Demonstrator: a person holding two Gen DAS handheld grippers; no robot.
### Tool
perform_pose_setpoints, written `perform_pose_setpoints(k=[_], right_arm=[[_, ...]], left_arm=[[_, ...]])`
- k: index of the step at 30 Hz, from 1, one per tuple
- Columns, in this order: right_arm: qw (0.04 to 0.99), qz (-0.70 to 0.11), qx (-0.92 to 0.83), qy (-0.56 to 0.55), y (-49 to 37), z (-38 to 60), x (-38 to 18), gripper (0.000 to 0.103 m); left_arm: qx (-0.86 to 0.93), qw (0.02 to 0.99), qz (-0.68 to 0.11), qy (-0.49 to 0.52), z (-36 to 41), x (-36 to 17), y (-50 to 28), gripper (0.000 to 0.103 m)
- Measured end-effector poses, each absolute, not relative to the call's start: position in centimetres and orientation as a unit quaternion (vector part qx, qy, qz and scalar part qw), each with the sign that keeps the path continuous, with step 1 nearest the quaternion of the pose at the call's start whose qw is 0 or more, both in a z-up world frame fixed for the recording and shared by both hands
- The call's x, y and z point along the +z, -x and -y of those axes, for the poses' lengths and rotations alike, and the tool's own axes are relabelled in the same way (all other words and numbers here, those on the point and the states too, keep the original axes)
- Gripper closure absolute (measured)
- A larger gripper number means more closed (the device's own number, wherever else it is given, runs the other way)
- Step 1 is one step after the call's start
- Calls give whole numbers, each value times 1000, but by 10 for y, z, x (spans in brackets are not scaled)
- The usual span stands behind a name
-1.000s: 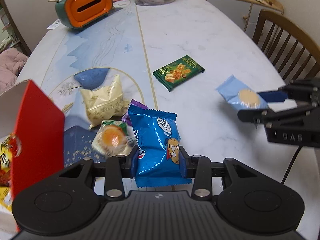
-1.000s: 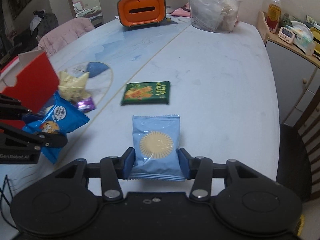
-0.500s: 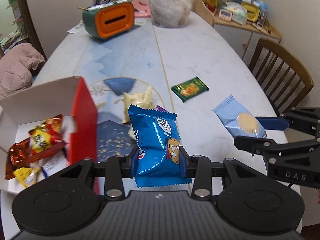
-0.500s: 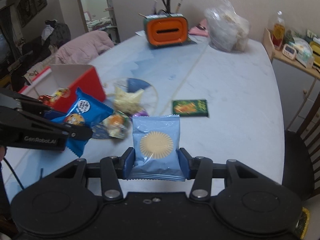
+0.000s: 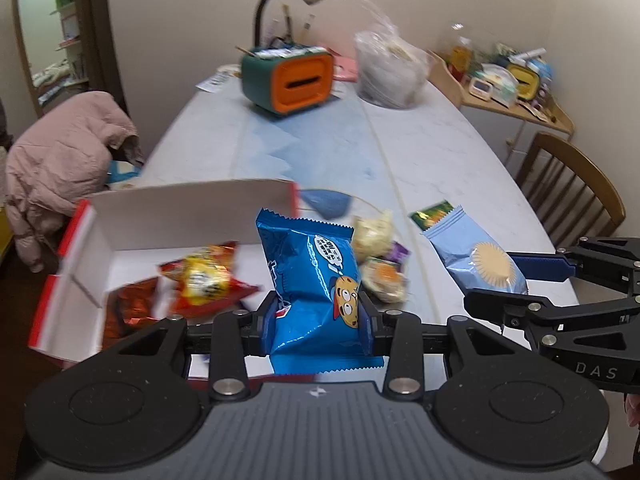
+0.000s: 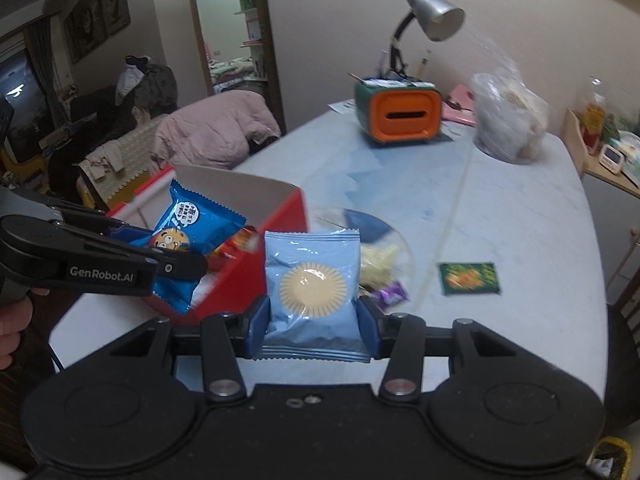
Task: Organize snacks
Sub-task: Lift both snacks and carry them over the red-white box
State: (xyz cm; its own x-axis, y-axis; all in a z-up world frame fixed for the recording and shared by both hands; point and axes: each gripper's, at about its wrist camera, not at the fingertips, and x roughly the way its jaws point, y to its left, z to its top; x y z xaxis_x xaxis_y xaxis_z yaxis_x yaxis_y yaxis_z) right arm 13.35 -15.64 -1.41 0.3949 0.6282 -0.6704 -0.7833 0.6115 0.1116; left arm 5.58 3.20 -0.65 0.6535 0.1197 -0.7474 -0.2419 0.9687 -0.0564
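Left gripper (image 5: 318, 318): clamped on blue cookie packet (image 5: 310, 276), above red box (image 5: 80, 240).
Right gripper (image 6: 312, 320): clamped on pale-blue biscuit packet (image 6: 312, 284).

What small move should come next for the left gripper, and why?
Probably ease the left gripper forward and lower over the red box, then release. Its jaws grip the dark blue cookie packet, the box lies open with snacks already inside, and the packet hangs near its edge.
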Motion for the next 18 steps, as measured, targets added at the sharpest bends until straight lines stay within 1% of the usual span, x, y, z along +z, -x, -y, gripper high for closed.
perform_pose_setpoints(k=[10,18], right_arm=[[824,-339,439,121,-112,77,-10,57],[822,-345,430,142,-108,24,-26,57]], left_arm=[[134,905,-395,87,-108,-3,-22,65],[156,895,-407,93,-164,-14,-14,65]])
